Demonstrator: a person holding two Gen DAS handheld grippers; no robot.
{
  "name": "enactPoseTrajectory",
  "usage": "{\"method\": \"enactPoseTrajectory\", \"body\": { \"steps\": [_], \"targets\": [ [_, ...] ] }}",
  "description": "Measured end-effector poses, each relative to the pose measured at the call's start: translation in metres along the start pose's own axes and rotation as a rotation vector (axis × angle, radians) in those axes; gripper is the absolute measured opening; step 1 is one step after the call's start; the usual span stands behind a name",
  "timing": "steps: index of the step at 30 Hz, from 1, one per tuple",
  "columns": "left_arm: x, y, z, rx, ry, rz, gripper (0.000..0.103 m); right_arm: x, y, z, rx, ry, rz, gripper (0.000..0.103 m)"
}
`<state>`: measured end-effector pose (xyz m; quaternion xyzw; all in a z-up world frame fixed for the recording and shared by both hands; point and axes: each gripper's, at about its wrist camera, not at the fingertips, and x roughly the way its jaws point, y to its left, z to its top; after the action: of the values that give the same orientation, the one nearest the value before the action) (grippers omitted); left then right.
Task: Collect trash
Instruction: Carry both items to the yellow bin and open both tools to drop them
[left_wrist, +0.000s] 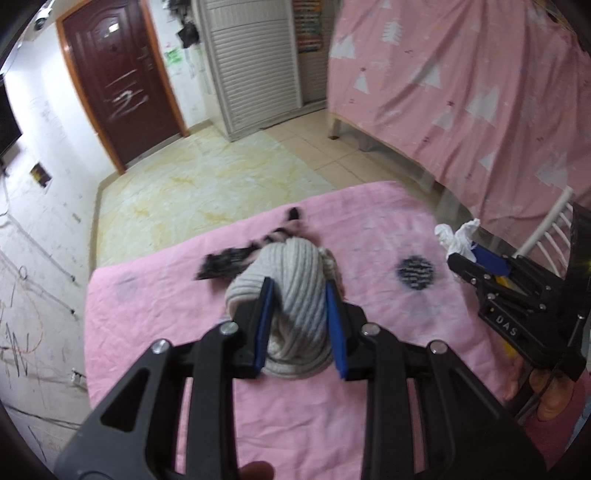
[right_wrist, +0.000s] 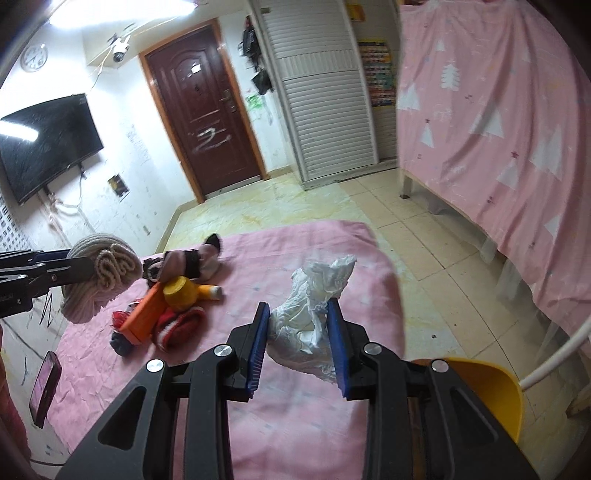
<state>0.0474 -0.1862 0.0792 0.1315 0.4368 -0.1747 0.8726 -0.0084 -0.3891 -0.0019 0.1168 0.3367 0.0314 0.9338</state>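
The left gripper (left_wrist: 299, 291) was found closed upon a grey ribbed knit hat (left_wrist: 286, 280), the blue pads (left_wrist: 264, 325) pressed against either side of the wool; the hat was held clear above the pink cloth (left_wrist: 184, 314) covering the table. In the right wrist view the same hat (right_wrist: 99, 273) was seen at the far left, lifted off the cloth.

The right gripper (right_wrist: 297, 317) was found narrowed onto a crumpled white tissue (right_wrist: 314, 306), which was clamped between its blue pads (right_wrist: 258, 343) and projected forward past the fingertips. From the left wrist view that tissue (left_wrist: 456, 234) was noted at the tip of the right gripper (left_wrist: 467, 258), near the right edge of the table.

A pile of objects was recorded on the cloth: an orange block (right_wrist: 146, 314), a yellow cylindrical item (right_wrist: 181, 293), a red and white knitted piece (right_wrist: 177, 326) and a black and pink striped garment (right_wrist: 192, 264), the first three touching one another. A phone (right_wrist: 44, 387) was observed near the left edge. A dark round patch (left_wrist: 415, 273) was noted on the cloth; what it was could not be determined. A yellow chair (right_wrist: 495, 395) stood just beside the table.
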Motion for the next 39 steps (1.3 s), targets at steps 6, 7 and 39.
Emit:
{"method": "enactPoseTrajectory", "body": {
  "steps": [6, 7, 39],
  "targets": [
    [0.006, -0.061, 0.005, 0.083, 0.007, -0.072, 0.026, -0.026, -0.041, -0.019, 0.053, -0.023, -0.055, 0.025],
    [0.007, -0.075, 0.006, 0.102, 0.008, -0.089, 0.026, -0.030, -0.049, -0.022, 0.062, -0.024, -0.067, 0.025],
    [0.051, -0.262, 0.014, 0.298, 0.091, -0.244, 0.046, -0.052, -0.171, -0.101, 0.286, 0.078, -0.098, 0.056]
  ]
}}
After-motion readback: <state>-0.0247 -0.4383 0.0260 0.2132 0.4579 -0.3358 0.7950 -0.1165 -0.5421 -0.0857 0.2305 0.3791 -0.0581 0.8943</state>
